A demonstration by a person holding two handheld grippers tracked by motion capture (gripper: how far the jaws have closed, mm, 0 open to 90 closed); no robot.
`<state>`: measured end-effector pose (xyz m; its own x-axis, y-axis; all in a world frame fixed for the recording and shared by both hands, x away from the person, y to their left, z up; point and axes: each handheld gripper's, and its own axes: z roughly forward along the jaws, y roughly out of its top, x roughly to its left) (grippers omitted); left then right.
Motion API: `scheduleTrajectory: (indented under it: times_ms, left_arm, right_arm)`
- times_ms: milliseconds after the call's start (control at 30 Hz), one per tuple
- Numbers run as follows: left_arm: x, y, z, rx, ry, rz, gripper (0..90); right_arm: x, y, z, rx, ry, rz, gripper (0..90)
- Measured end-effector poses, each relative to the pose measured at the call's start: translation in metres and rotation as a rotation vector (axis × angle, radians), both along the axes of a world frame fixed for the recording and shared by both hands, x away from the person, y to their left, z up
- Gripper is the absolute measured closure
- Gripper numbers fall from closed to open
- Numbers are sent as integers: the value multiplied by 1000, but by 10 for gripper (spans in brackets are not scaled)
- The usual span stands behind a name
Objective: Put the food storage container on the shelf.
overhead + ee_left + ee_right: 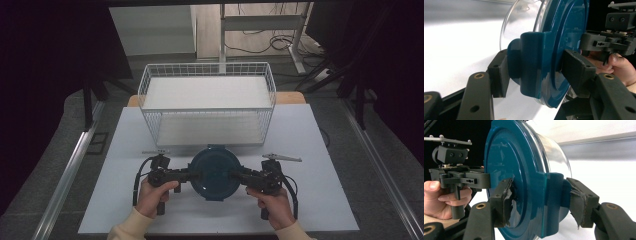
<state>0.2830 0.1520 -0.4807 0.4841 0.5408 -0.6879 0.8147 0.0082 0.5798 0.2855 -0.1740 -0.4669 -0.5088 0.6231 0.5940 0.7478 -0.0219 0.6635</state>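
Here both grippers' fingers (499, 75) clamp a clear container (521, 22) – round teal lid (215, 171), side clasps

A pale blue-grey table top (320, 150) is set in the middle of the high view, with a wooden edge (290, 97) seen at its far side toward twelve o'clock. A grey floor (60, 145) is laid around it. Two metal rails (70, 170) are run along the floor at nine and three o'clock. Dark curtains (45, 50) are hung at ten and two o'clock. At twelve o'clock a light wall panel (150, 30) is seen, with a white desk frame (265, 22) and loose cables (280, 42) beside it.
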Motion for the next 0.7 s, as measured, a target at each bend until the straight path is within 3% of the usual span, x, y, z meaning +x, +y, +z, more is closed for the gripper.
scheduleTrajectory:
  times_ms: [300, 700]
  left_arm:
    - [8, 1, 10, -1, -13, 3, 419]
    - [19, 9, 39, 0, -52, 18, 419]
  right_arm:
    - [8, 1, 9, 1, -5, 4, 408]
    - [23, 8, 34, 15, -45, 8, 411]
